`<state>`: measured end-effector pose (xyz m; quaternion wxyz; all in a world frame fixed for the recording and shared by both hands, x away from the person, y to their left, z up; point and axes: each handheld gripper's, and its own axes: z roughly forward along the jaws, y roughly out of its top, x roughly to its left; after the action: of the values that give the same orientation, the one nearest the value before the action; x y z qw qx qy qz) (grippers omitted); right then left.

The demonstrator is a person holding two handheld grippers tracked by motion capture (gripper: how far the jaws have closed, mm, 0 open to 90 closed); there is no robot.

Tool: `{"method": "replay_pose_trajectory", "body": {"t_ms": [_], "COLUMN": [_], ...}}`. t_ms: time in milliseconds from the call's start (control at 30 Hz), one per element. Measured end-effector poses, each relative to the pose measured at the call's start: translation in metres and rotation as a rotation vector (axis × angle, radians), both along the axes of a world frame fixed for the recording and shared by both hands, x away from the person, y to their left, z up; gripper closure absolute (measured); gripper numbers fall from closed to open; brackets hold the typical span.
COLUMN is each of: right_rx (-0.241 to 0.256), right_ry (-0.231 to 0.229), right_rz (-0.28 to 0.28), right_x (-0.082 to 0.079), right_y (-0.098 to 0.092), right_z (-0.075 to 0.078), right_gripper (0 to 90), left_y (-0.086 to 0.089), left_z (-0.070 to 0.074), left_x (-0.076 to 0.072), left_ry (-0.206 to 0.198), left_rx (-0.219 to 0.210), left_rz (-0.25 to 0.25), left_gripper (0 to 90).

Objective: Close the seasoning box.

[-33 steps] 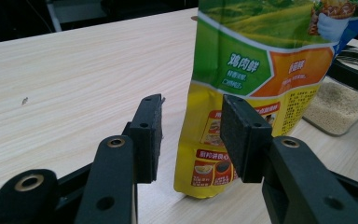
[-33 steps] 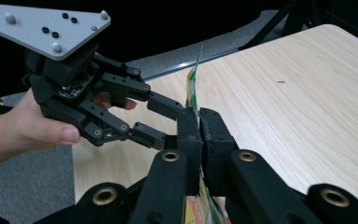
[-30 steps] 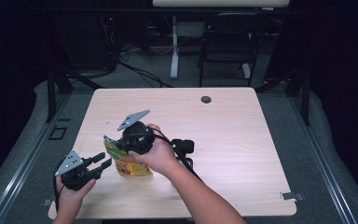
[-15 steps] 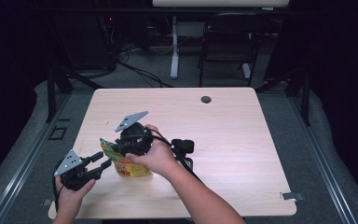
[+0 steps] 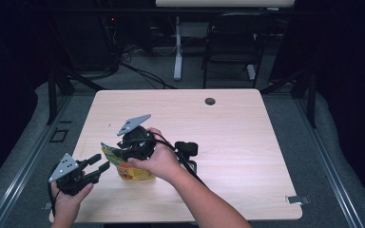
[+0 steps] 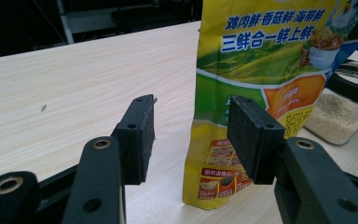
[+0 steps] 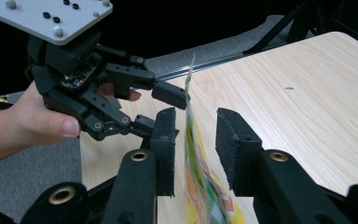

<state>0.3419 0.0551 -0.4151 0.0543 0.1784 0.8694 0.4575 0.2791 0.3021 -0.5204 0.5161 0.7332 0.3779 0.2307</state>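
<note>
a: where does the right gripper (image 7: pixel 193 154) stand?
b: its jaws are spread, one on each side of the top edge of the yellow-green pouch (image 7: pixel 200 186). neither pad presses the film yet, so nothing is gripped.

a: and the left gripper (image 6: pixel 191 135)?
b: also parted and empty, aimed at the pouch's face from the side, a little short of it. in the high view it sits near the table's (image 5: pixel 247 123) front-left corner, just beside the pouch (image 5: pixel 130 171).

a: where is the pouch itself?
b: standing upright on the table, on its own base, in front of the person. a clear jar of pale grains (image 6: pixel 338 112) stands just behind it.

a: so how far along is the job?
b: early, i'd judge. both grippers are lined up but no hold is made. closing on the top edge is left, and whatever follows, perhaps opening or pouring toward the jar.
</note>
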Motion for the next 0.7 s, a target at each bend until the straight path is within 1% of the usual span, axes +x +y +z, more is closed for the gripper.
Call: {"method": "replay_pose_trajectory", "body": {"t_ms": [67,200,300,367,400,433,467,567,667,700], "right_rx": [0.007,0.013,0.021,0.025,0.036,0.036,0.048,0.059,0.061,0.061], "right_ry": [-0.001,-0.01,-0.012,-0.024,-0.027,-0.027,-0.035,-0.05,-0.059,-0.059], "right_rz": [0.0,0.001,0.005,0.008,0.005,0.005,0.004,-0.004,-0.026,-0.026], "right_x": [-0.002,-0.004,-0.007,-0.011,-0.012,-0.012,-0.014,-0.018,-0.02,-0.02], "right_y": [0.0,-0.003,-0.006,-0.01,-0.012,-0.012,-0.017,-0.027,-0.038,-0.038], "right_z": [0.001,0.005,0.009,0.012,0.013,0.013,0.016,0.019,0.021,0.021], "right_gripper": [68.0,67.2,66.5,66.5,66.4,66.4,65.3,64.2,63.5,63.5], "left_y": [0.001,0.004,0.005,0.006,0.006,0.007,0.008,0.009,0.009,0.009], "left_z": [0.001,0.001,0.001,0.001,0.001,0.001,0.001,0.001,0.001,0.001], "left_x": [0.0,0.0,0.0,0.0,0.0,0.0,0.0,0.001,0.001,0.001], "left_ry": [-0.002,-0.002,-0.001,-0.004,-0.004,-0.004,-0.001,0.0,-0.001,-0.001], "left_rx": [0.004,-0.005,-0.003,0.002,0.002,-0.003,0.0,-0.006,-0.003,-0.003], "left_rz": [0.001,0.015,0.026,0.031,0.031,0.032,0.038,0.046,0.049,0.049], "left_gripper": [51.4,51.4,51.7,51.7,51.7,51.7,51.6,51.7,51.7,51.7]}}
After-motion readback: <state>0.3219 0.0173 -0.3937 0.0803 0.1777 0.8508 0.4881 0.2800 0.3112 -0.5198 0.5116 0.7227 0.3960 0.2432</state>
